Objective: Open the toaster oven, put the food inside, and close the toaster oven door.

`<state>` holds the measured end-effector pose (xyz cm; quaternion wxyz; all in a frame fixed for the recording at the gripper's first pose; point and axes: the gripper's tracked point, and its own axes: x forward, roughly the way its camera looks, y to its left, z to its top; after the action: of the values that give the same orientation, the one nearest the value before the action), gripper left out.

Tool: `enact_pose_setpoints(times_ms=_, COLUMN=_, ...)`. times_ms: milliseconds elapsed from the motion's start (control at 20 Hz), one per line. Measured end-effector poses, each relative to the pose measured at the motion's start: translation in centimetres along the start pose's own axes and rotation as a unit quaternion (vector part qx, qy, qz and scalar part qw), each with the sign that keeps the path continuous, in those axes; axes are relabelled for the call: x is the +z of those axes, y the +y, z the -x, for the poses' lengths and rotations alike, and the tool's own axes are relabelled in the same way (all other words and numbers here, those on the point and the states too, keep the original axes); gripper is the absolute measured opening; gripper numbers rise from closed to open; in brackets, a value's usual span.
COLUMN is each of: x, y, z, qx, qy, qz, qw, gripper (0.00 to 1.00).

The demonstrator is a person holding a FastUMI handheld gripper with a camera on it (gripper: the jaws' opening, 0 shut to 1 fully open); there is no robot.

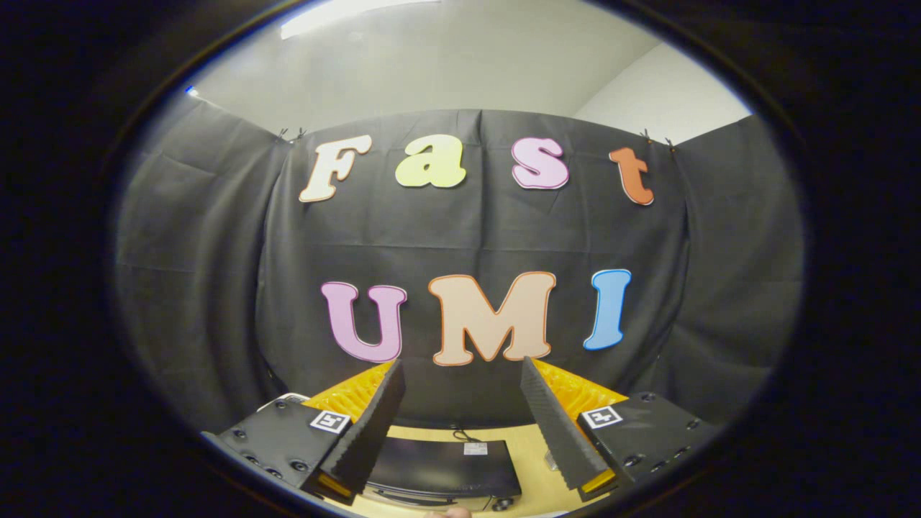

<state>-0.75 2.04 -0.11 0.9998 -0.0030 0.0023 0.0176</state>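
My gripper (462,370) is open, its two ridged fingers (374,421) spread wide with nothing between them. It is raised high and points at the black cloth wall. Far below, between the fingers, I see the flat black top of the toaster oven (446,466) standing on a light wooden table (529,478). A thin dark cord (464,434) runs from its back edge. The oven's door and the food are hidden from here.
The cloth wall (216,288) stands close behind the table's far edge. A small pale object (550,460) lies on the table just right of the oven, half hidden by the right finger. A fingertip of a person's hand (450,512) shows under the oven.
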Motion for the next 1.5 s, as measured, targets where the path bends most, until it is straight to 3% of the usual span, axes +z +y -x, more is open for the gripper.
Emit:
enact_pose_setpoints(times_ms=300, x=-0.9, y=0.4, z=-0.4, qx=0.002, qy=0.004, qz=-0.004, qw=1.000, gripper=1.00)
enact_pose_setpoints(times_ms=650, x=-6.4, y=0.2, z=-1.9, qx=-0.009, qy=0.029, qz=-0.020, qw=0.999, gripper=1.00)
enact_pose_setpoints(times_ms=1500, x=-28.6, y=3.3, z=-2.6, qx=-0.003, qy=0.156, qz=-0.073, qw=0.985, gripper=1.00)
